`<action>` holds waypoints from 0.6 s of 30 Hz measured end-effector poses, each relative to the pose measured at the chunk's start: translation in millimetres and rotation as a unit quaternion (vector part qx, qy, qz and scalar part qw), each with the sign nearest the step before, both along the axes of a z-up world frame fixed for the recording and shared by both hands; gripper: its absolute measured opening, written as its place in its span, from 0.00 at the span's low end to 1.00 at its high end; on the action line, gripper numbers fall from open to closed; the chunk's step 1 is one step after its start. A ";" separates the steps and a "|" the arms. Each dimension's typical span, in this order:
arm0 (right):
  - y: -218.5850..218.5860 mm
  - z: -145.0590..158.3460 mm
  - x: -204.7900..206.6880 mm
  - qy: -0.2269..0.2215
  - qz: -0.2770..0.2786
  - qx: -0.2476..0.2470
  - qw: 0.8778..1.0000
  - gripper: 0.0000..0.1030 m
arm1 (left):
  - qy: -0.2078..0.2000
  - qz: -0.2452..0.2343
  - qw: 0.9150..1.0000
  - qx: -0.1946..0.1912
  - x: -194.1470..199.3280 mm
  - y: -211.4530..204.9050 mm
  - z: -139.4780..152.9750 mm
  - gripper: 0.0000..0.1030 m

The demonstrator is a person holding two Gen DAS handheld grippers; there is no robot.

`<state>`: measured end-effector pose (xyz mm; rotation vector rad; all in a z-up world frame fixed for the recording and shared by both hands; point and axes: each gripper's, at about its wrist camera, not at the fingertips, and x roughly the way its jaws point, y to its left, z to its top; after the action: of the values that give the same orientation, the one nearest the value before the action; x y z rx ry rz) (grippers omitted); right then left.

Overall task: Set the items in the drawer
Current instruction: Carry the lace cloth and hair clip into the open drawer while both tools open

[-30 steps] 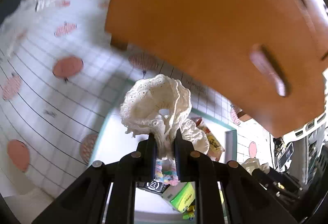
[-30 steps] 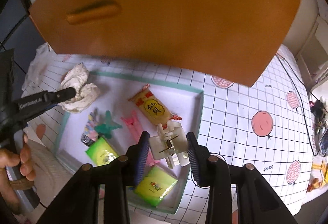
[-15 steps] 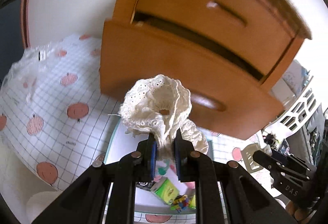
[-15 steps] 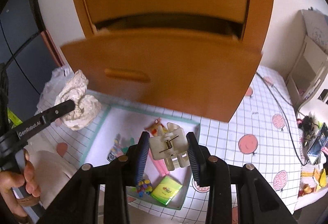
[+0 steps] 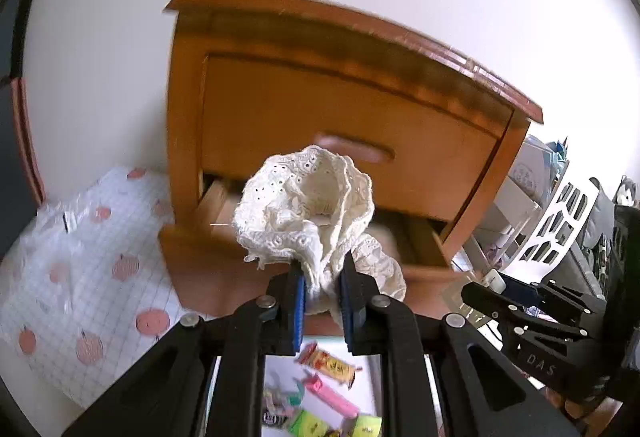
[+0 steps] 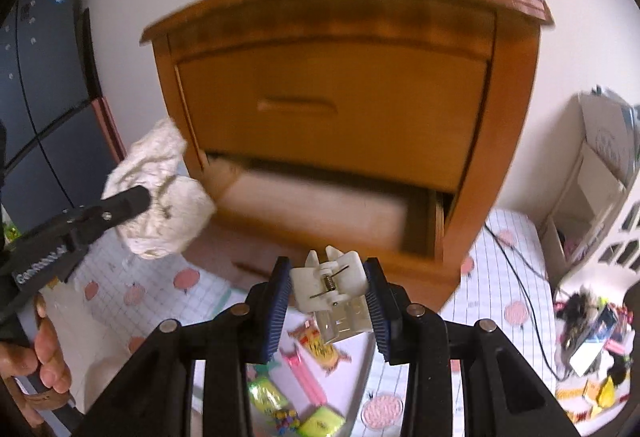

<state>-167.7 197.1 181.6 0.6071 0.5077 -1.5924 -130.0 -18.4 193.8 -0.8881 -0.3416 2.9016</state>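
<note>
White wall backs a wooden nightstand (image 6: 344, 109) on a peach-print cloth (image 5: 80, 277); its lower drawer (image 6: 320, 213) stands pulled out, mouth upward. Below lies a tray (image 6: 224, 297) of remaining small items. Left gripper (image 5: 322, 301) is clamped on a cream lace cloth (image 5: 308, 213); right gripper (image 6: 328, 301) is clamped on a white spring clip (image 6: 330, 285). Both loads hang just in front of the drawer and above its front edge, the open cavity lying ahead and slightly below. Neither hand appears clearly nearer.

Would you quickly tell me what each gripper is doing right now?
Left gripper: shut on the lace cloth.
Right gripper: shut on the white clip.
</note>
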 end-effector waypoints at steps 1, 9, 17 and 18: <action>-4.3 5.3 -0.8 0.000 -0.001 -0.004 1.000 0.38 | 0.002 -0.001 1.000 -0.004 -5.9 1.7 7.1 0.15; -35.8 40.5 -11.1 0.004 -0.016 -0.005 1.000 0.38 | 0.004 -0.003 1.000 0.004 -37.6 6.1 33.1 0.15; -73.2 33.3 -32.1 -0.007 -0.035 0.031 0.999 0.38 | -0.028 0.005 1.000 0.000 -68.9 -1.9 24.0 0.15; -76.8 29.3 -33.6 -0.009 -0.037 0.037 0.999 0.38 | -0.034 0.006 0.999 0.001 -72.3 -2.9 20.9 0.15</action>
<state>-201.3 120.2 210.9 0.7015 0.5376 -1.6421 -202.3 -21.3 214.7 -0.9893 -0.3573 2.8870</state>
